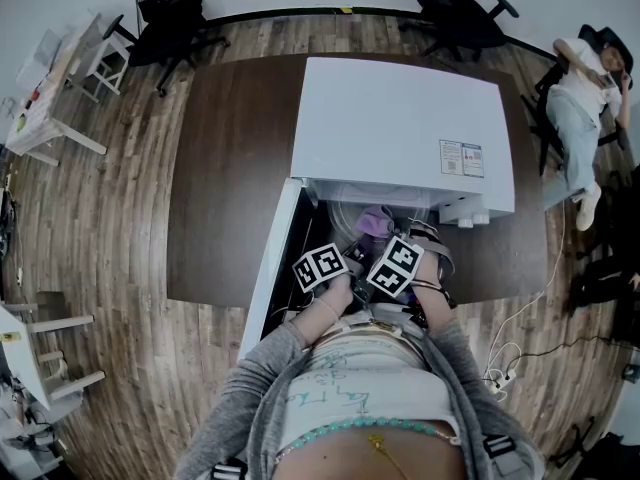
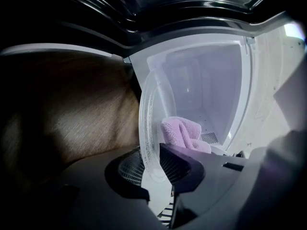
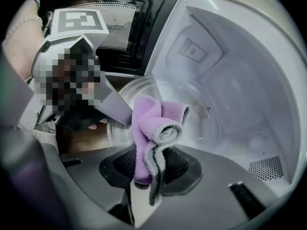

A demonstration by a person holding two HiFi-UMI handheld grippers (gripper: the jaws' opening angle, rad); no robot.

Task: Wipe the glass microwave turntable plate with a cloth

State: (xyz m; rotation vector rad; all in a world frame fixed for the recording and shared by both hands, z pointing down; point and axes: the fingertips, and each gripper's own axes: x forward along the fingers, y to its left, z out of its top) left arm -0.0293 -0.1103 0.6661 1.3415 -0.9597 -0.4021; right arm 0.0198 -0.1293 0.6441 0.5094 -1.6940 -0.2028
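Note:
The clear glass turntable plate [image 2: 147, 123] stands on edge in front of the open microwave, its rim pinched between the jaws of my left gripper [image 2: 152, 166], which is shut on it. My right gripper [image 3: 146, 169] is shut on a folded purple cloth [image 3: 153, 123], and the cloth rests against the face of the plate [image 3: 125, 94]. Through the glass in the left gripper view the cloth [image 2: 181, 132] shows on the plate's far side. In the head view both marker cubes [image 1: 320, 266] [image 1: 395, 265] sit at the oven's mouth with the cloth [image 1: 375, 222] just beyond them.
The white microwave [image 1: 400, 118] stands on a brown table [image 1: 230, 168], its door [image 1: 272, 268] swung open to the left. Its white cavity [image 3: 240, 95] lies behind the plate. A person sits on a chair [image 1: 585, 88] at the far right; office chairs stand at the back.

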